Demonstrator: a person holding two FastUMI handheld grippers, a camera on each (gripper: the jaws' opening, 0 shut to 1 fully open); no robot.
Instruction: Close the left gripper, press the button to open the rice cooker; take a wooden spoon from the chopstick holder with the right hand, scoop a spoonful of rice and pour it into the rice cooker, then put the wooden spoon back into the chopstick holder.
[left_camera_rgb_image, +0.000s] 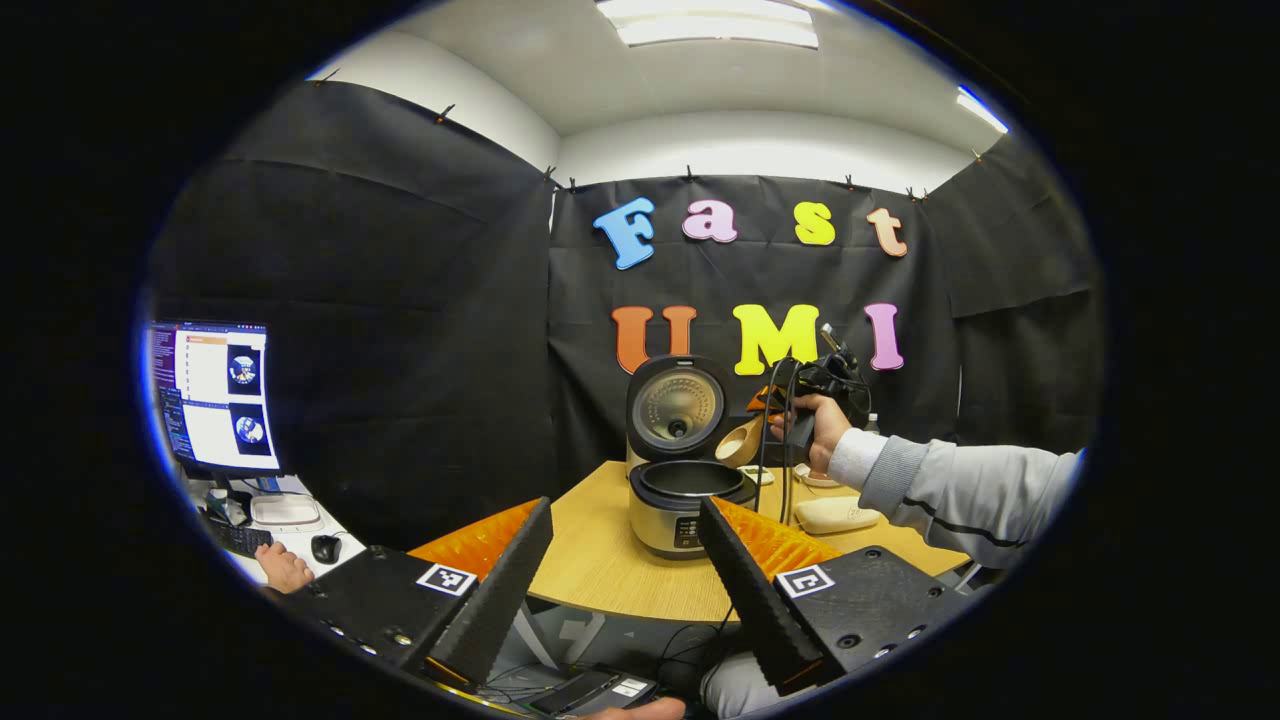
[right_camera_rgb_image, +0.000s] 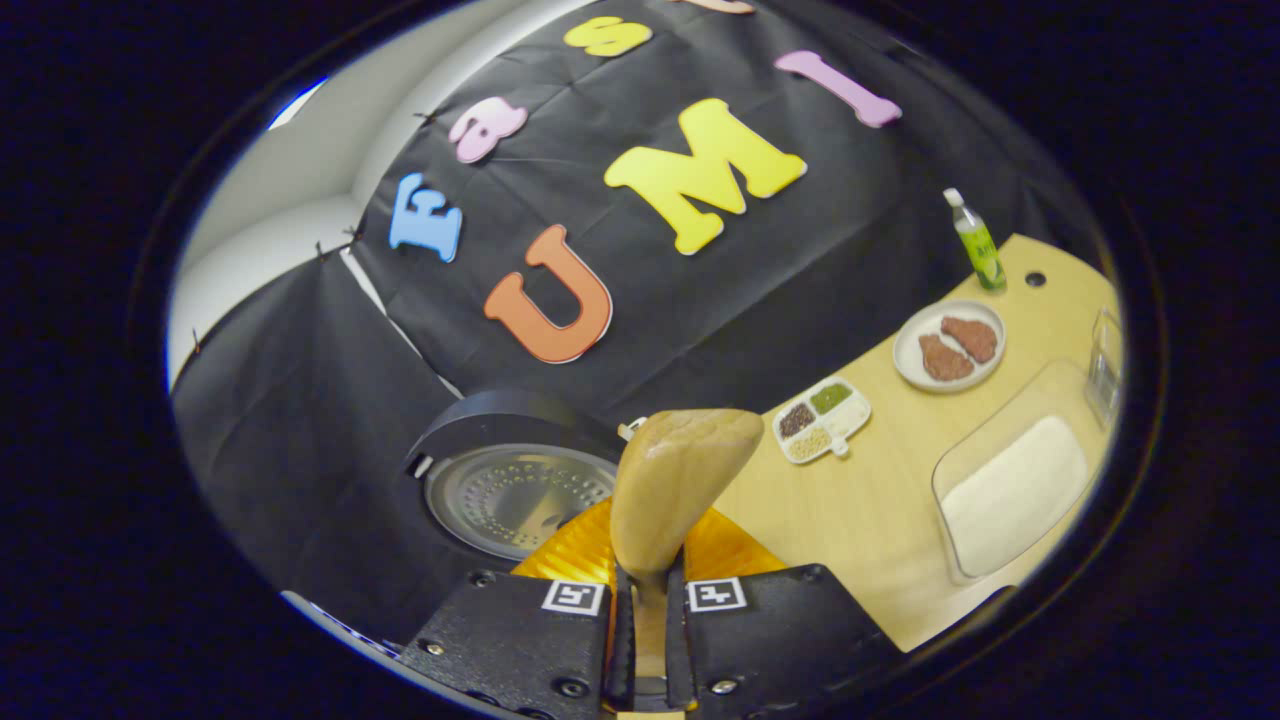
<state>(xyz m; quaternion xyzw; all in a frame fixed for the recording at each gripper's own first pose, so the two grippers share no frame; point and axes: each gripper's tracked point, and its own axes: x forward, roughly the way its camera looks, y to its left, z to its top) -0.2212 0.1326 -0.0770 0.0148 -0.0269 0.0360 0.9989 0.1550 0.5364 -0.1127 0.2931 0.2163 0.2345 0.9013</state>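
The rice cooker (left_camera_rgb_image: 672, 520) stands on the wooden table (left_camera_rgb_image: 600, 570) with its lid (left_camera_rgb_image: 678, 405) raised and its dark inner pot (left_camera_rgb_image: 692, 478) showing. My left gripper (left_camera_rgb_image: 625, 505) hangs open in front of the table edge, with nothing between its fingers. A hand in a grey sleeve holds my right gripper (left_camera_rgb_image: 770, 402) above the right side of the cooker. My right gripper (right_camera_rgb_image: 655, 535) is shut on the handle of the wooden spoon (right_camera_rgb_image: 675, 480), whose bowl (left_camera_rgb_image: 738, 442) tilts beside the pot's rim. The raised lid (right_camera_rgb_image: 510, 495) is just left of the spoon.
A clear tray of white rice (right_camera_rgb_image: 1010, 495), a divided dish of grains (right_camera_rgb_image: 820, 418), a plate with two brown pieces (right_camera_rgb_image: 950, 345), a green bottle (right_camera_rgb_image: 975, 240) and a clear glass holder (right_camera_rgb_image: 1105, 360) stand on the table. A monitor (left_camera_rgb_image: 215, 395) and a person's hand (left_camera_rgb_image: 283, 565) are at the far left.
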